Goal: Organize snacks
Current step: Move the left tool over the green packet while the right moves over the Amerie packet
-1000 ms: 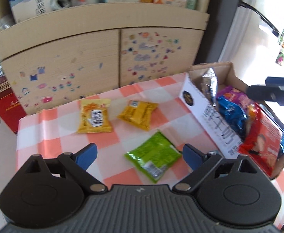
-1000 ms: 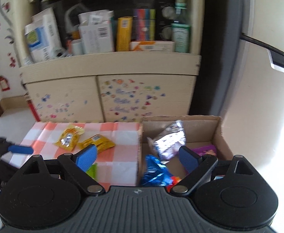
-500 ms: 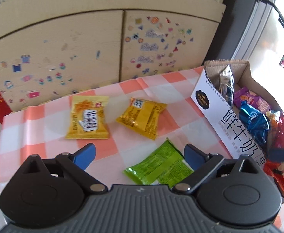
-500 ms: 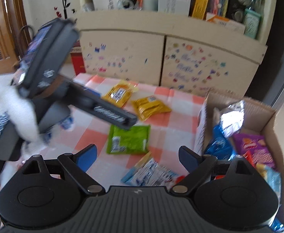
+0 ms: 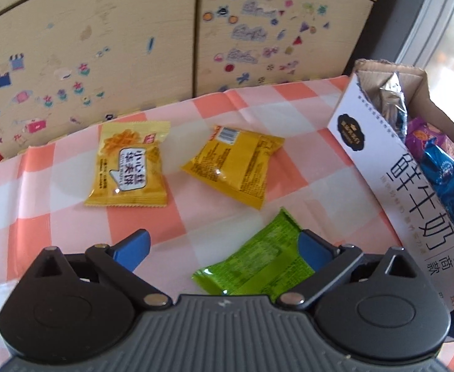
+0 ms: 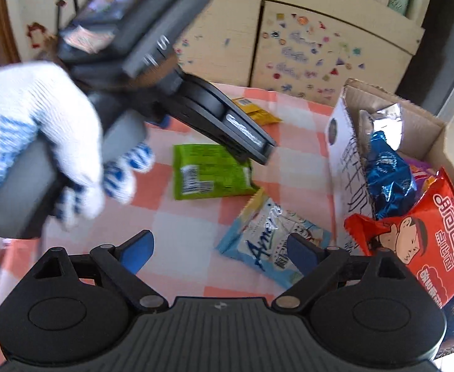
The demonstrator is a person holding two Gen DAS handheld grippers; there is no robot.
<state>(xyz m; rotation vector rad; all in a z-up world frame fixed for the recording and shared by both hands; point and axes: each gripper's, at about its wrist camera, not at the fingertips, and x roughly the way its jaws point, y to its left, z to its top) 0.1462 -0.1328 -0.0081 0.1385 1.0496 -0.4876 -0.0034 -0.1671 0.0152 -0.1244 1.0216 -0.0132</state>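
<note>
Tabletop [image 5: 71, 186] cloth: orange-pink and white check; on it, left of the white-sided cardboard box [image 5: 382, 167] with black lettering, two yellow packets [image 5: 127, 170] [image 5: 236, 164], one lime-green packet [image 5: 258, 263], one pale blue-and-white packet [image 6: 270, 241]. Inside the box: silver foil [image 6: 382, 124], blue, purple, and a red bag [image 6: 419, 238] with a cartoon face. Behind the box, beige cabinet doors [image 5: 102, 46] speckled with multicoloured stickers; glove [image 6: 40, 130] white with blue dots.

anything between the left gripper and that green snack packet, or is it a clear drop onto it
Nothing visible blocks it. The left gripper, jaws open after just widening, hangs right over the green packet, which lies flat on the checked cloth. The two yellow packets lie further off.
</note>
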